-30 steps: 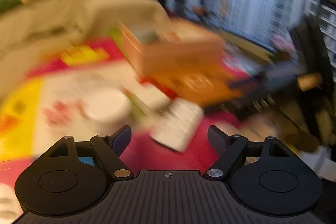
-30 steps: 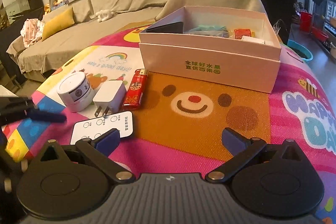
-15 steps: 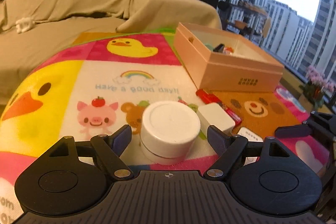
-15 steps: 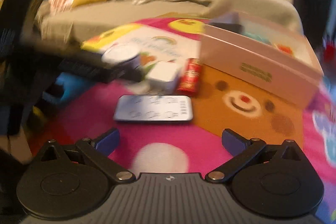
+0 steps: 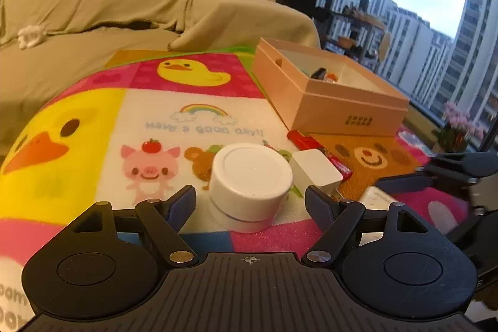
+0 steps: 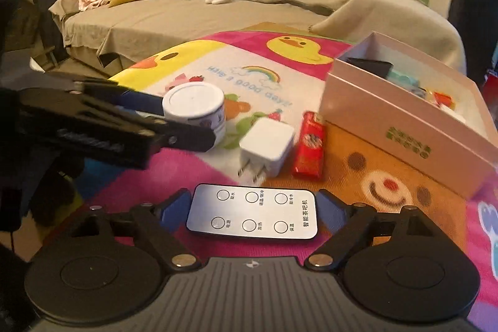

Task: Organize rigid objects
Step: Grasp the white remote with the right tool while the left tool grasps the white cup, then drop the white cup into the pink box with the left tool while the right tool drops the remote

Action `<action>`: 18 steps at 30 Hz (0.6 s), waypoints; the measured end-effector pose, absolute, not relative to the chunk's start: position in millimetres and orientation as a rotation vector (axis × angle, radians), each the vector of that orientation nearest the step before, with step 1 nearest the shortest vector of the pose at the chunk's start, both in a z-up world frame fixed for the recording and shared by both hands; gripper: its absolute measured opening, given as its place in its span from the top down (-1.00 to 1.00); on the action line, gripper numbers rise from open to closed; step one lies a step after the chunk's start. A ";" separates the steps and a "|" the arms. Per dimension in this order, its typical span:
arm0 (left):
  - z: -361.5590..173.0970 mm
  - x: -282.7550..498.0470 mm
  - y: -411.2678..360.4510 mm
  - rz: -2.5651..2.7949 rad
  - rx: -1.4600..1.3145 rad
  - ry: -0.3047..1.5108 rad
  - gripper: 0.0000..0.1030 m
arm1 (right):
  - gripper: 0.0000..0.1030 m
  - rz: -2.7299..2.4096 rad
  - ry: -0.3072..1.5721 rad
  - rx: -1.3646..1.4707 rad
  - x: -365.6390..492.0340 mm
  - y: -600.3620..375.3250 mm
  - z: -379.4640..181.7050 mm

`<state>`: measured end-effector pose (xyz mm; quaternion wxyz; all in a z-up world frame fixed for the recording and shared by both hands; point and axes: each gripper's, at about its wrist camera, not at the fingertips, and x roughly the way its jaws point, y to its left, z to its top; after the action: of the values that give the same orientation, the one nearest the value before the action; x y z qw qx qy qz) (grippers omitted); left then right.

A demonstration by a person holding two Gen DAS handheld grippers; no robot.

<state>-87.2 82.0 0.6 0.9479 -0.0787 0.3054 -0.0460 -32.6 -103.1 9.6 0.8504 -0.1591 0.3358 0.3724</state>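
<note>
A white round jar (image 5: 251, 176) stands on the cartoon mat between the open fingers of my left gripper (image 5: 250, 201); the pads are apart from it. It also shows in the right wrist view (image 6: 194, 105). My right gripper (image 6: 252, 210) is open around a flat grey remote (image 6: 252, 212) lying on the mat. A white plug adapter (image 6: 267, 145) and a red lighter (image 6: 309, 147) lie between jar and box. The open pink box (image 6: 407, 139) holds several small items.
The colourful mat (image 5: 93, 126) covers the table. A beige sofa (image 6: 218, 5) with cushions runs behind it. Windows (image 5: 435, 21) and a plant (image 5: 457, 129) are to the right of the box.
My left gripper has swung from the remote and box to face the jar and closed in on it. My right gripper has moved forward and left so the remote lies between its fingers.
</note>
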 end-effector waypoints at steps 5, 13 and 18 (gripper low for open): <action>1.3 -81.3 67.1 -0.107 -0.061 0.636 -0.18 | -0.69 0.672 0.693 -0.252 -33.2 -150.7 16.1; 70.6 -72.2 41.0 -0.254 -0.001 0.497 -0.17 | -0.69 0.485 0.625 -0.143 -26.2 -233.5 30.8; 124.8 -17.9 6.9 -0.320 0.034 0.448 -0.17 | -0.69 0.451 0.565 -0.045 -20.4 -255.0 41.7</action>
<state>-17.9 6.9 124.8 0.9622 0.0167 0.2210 -0.1581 -20.4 -255.0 41.7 0.9352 -0.0220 0.2763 0.2204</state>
